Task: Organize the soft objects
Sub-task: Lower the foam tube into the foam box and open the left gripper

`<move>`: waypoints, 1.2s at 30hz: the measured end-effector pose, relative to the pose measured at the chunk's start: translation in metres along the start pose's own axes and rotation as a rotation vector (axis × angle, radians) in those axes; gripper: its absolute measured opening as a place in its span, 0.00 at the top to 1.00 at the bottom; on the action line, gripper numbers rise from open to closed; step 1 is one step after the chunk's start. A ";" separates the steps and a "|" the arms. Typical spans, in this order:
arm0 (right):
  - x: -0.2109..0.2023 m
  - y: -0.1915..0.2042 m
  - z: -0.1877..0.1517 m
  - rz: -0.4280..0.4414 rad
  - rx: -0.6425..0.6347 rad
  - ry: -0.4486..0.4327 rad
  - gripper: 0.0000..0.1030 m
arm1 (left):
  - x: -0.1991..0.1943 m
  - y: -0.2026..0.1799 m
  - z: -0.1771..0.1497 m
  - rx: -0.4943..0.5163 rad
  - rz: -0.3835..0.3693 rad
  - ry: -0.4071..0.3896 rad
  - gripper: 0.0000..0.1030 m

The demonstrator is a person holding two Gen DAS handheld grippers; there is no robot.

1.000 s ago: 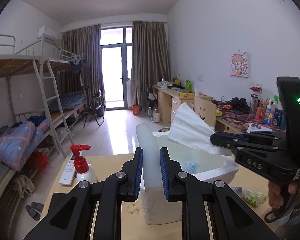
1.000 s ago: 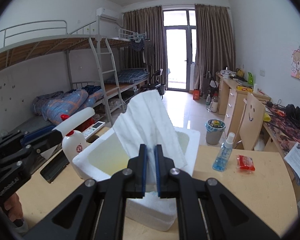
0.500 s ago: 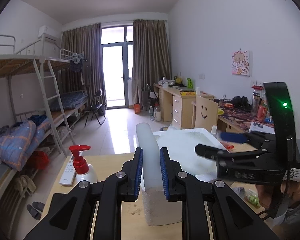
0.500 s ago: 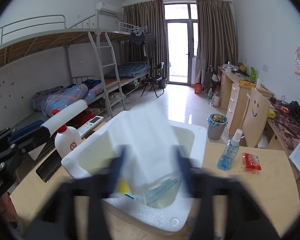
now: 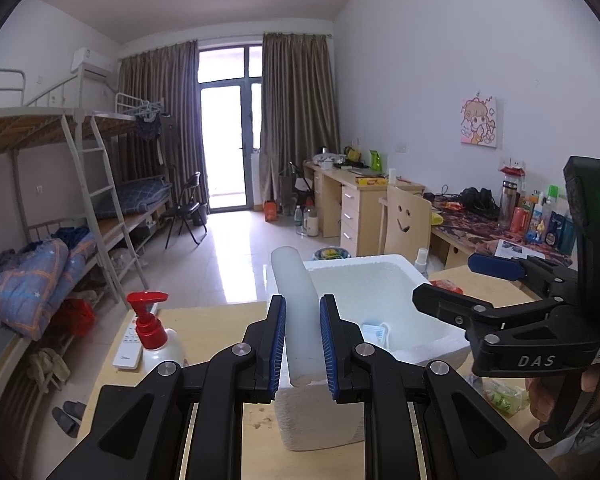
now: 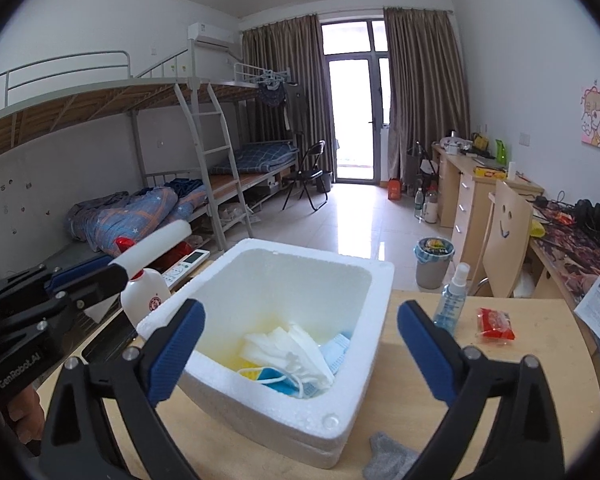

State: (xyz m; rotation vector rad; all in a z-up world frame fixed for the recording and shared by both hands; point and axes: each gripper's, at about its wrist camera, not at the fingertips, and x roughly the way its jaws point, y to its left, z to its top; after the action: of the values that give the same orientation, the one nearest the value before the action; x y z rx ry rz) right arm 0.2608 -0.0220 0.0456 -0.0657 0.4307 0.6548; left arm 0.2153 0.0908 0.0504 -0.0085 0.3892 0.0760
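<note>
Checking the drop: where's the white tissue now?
Right wrist view: white tissue lies inside the foam box, on blue masks, between the open right tongs.

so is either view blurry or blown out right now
Left wrist view: sharp, though the balcony door is overexposed, glaring on the floor. Right wrist view: sharp on the foam box, the same door blown out; fisheye bending in both.

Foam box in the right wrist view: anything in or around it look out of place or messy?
Inside the foam box the white tissue lies crumpled on face masks, a loose heap rather than a stack. A grey cloth sits outside on the table by the box's near corner, not yet put away.
</note>
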 end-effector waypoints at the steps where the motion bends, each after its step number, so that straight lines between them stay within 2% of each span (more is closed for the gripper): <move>1: -0.002 -0.001 0.000 0.002 0.000 -0.001 0.04 | 0.000 0.000 0.000 0.000 -0.010 0.002 0.82; 12: -0.016 -0.010 -0.005 -0.020 0.005 -0.019 0.03 | 0.010 -0.007 0.005 0.025 -0.037 0.017 0.82; 28: -0.061 -0.033 -0.023 -0.079 0.074 -0.063 0.02 | 0.035 -0.030 0.013 0.046 -0.122 0.061 0.82; 36: -0.066 -0.042 -0.033 -0.098 0.108 -0.058 0.02 | 0.047 -0.037 0.013 0.051 -0.140 0.081 0.82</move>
State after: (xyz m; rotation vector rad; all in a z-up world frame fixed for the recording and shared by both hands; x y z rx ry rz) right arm 0.2273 -0.0992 0.0395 0.0347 0.4040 0.5344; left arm 0.2661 0.0573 0.0440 0.0112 0.4704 -0.0730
